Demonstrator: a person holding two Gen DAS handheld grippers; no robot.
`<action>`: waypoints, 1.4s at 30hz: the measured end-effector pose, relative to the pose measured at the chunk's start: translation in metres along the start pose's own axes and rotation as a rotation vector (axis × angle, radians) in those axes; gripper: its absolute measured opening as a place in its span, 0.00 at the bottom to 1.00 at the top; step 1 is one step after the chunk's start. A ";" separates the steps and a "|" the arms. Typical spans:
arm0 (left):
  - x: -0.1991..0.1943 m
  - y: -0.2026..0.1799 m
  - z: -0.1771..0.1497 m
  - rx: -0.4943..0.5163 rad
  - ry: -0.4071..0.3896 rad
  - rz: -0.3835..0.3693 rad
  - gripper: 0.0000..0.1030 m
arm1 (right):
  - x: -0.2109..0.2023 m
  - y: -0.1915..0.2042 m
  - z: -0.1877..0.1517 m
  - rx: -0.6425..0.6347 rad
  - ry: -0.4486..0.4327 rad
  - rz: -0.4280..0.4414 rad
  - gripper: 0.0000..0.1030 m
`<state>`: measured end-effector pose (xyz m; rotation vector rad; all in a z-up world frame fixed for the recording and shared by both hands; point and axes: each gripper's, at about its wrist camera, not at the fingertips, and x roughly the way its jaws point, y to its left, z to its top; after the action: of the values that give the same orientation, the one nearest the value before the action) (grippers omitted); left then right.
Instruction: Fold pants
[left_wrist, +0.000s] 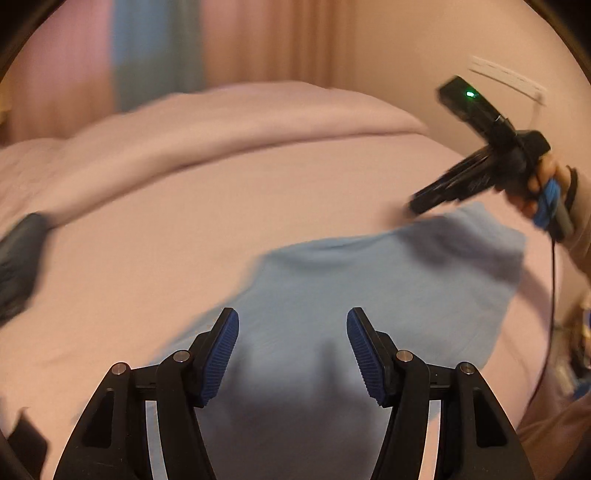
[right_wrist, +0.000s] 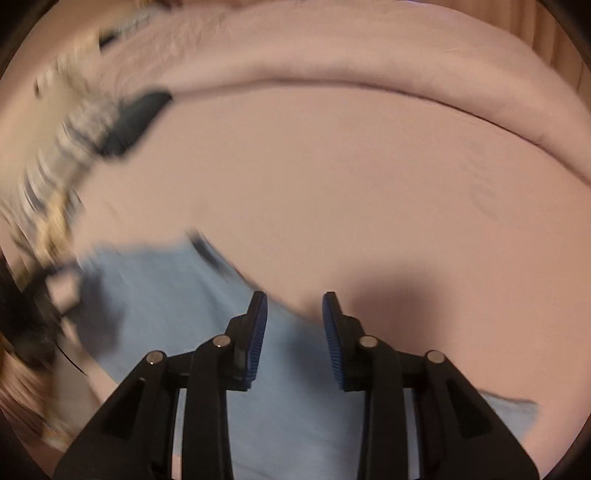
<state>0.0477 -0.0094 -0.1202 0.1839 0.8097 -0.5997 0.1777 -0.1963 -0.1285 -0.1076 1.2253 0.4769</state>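
Light blue pants (left_wrist: 369, 288) lie folded flat on the pink bed sheet (left_wrist: 166, 236). My left gripper (left_wrist: 292, 328) is open and empty, hovering over the near part of the pants. In the left wrist view the right gripper (left_wrist: 413, 208) hangs above the far right corner of the pants, held by a hand. In the right wrist view my right gripper (right_wrist: 294, 310) is open and empty over the pants' edge (right_wrist: 177, 295). Both views are blurred by motion.
A rolled pink blanket (left_wrist: 221, 122) runs across the far side of the bed. A dark object (left_wrist: 18, 258) lies at the left; it also shows in the right wrist view (right_wrist: 136, 122). Clutter (right_wrist: 48, 177) sits at the bed's edge.
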 end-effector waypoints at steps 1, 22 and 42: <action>0.020 -0.010 0.004 0.014 0.043 -0.041 0.60 | 0.004 -0.002 -0.007 -0.008 0.011 0.001 0.26; -0.044 0.074 -0.115 0.048 0.161 0.225 0.55 | -0.017 -0.109 -0.135 0.068 0.037 -0.344 0.24; -0.013 -0.083 -0.047 0.137 0.010 -0.054 0.68 | -0.026 0.049 -0.098 -0.243 -0.134 0.023 0.23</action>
<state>-0.0355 -0.0545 -0.1372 0.2907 0.7855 -0.7063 0.0657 -0.1922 -0.1304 -0.2637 1.0347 0.6423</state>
